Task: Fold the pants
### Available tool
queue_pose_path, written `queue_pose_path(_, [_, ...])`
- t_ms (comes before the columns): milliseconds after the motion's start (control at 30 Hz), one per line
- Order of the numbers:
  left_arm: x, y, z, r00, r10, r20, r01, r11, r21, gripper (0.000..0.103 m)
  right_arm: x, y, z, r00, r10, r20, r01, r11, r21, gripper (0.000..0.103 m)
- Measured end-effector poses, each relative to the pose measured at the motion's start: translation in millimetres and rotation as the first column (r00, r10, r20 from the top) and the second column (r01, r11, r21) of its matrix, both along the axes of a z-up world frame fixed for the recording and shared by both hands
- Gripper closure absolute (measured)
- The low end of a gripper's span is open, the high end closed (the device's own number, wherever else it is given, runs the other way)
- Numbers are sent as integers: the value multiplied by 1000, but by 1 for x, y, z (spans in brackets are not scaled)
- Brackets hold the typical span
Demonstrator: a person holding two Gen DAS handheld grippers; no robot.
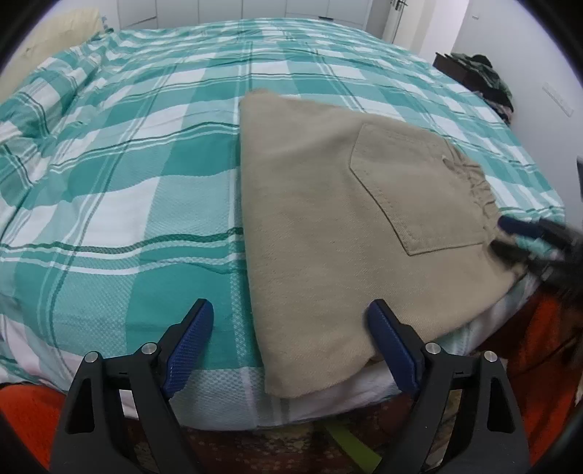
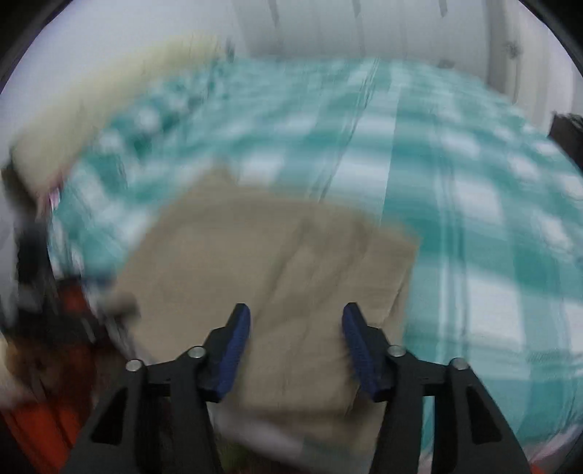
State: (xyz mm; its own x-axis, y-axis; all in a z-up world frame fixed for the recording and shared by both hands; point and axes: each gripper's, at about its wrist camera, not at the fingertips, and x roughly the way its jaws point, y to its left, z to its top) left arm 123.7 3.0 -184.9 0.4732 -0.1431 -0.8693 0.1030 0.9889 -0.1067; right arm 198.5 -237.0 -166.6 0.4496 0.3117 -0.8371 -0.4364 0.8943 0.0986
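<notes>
Left gripper [image 1: 289,328]: jaws spread wide, nothing between the pads, poised over the near corner of the pants [image 1: 349,226]; its blue fingers [image 1: 193,342] straddle the pants' left edge without pressing on the cloth. Right gripper [image 2: 296,339]: jaws parted about halfway, pads clear of the fabric, hanging above the pants. In the left wrist view the right gripper shows only as a smeared dark and blue shape at the pants' right side, by the gathered waistband [image 1: 477,186]; whether it touches the cloth there cannot be told. The pants, tan and folded into a flat block with a back pocket [image 1: 411,189] uppermost, lie on the bed [image 1: 145,164] at its near edge. Beyond the pants, a cream pillow [image 1: 58,32] is cut off by the frame. To the far right of the pants, a dark heap of clothes [image 1: 484,73], indistinct. The right wrist view is heavily blurred throughout.
</notes>
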Motion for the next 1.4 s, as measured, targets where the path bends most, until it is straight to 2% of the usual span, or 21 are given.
queue_pose_path(100, [-4, 6, 11, 999, 24, 22, -24, 999, -23, 16, -18, 7, -11, 994, 33, 102, -25, 996, -84, 48])
queue_pose_path(167, [-3, 15, 22, 997, 54, 50, -52, 998, -48, 16, -17, 13, -9, 994, 40, 98, -29, 992, -120, 47])
queue_pose_path(300, [21, 27, 35, 995, 82, 54, -78, 994, -83, 16, -16, 10, -11, 995, 28, 96, -18, 994, -104, 46])
queue_pose_path(400, [49, 19, 43, 997, 52, 66, -47, 996, -73, 16, -18, 9, -10, 995, 34, 92, -24, 994, -106, 45])
queue_pose_path(500, [85, 0, 46, 996, -3, 86, 6, 1000, -29, 16, -17, 8, -11, 995, 36, 94, -26, 994, -102, 45])
queue_pose_path(600, [112, -13, 34, 998, -17, 67, 17, 1000, -6, 16, -18, 7, -12, 995, 37, 96, -28, 995, -96, 45])
queue_pose_path(700, [146, -16, -13, 999, 31, -40, -27, 995, 100, 10, -19, 6, -12, 994, 39, 100, -30, 995, -92, 45])
queue_pose_path(767, [158, -1, -40, 988, 75, -136, -70, 997, 40, 0, -19, 6, -12, 994, 41, 102, -32, 995, -91, 45])
queue_pose_path(833, [162, 21, -48, 976, 120, -184, -138, 987, -87, 0, -20, 7, -13, 993, 50, 106, -40, 995, -95, 45])
queue_pose_path(933, [155, 37, -36, 971, 142, -193, -169, 977, -128, 4, -22, 10, -14, 992, 53, 113, -41, 993, -111, 45])
queue_pose_path(1000, [141, 53, -19, 976, 147, -162, -173, 971, -165, 6, -22, 8, -14, 993, 50, 109, -38, 994, -103, 45])
queue_pose_path(1067, [115, 73, 2, 983, 130, -126, -156, 961, -228, 6, -21, 4, -13, 994, 39, 99, -32, 997, -73, 45])
queue_pose_path(1167, [77, 85, 20, 991, 84, -100, -106, 963, -248, 6, -21, 2, -13, 995, 36, 96, -30, 997, -64, 45])
queue_pose_path(1233, [51, 81, 25, 995, 34, -89, -54, 970, -238, 6, -20, 3, -13, 995, 37, 95, -31, 997, -69, 44])
queue_pose_path(1300, [23, 71, 17, 995, -18, -99, -3, 978, -209, 6, -19, 3, -12, 995, 34, 89, -29, 998, -62, 44])
queue_pose_path(1333, [21, 63, 12, 993, -31, -114, 11, 984, -176, 6, -18, 2, -12, 996, 33, 86, -28, 998, -58, 44])
queue_pose_path(1400, [14, 52, -12, 987, -47, -155, 40, 998, -49, 5, -18, 1, -12, 996, 30, 82, -26, 998, -51, 44])
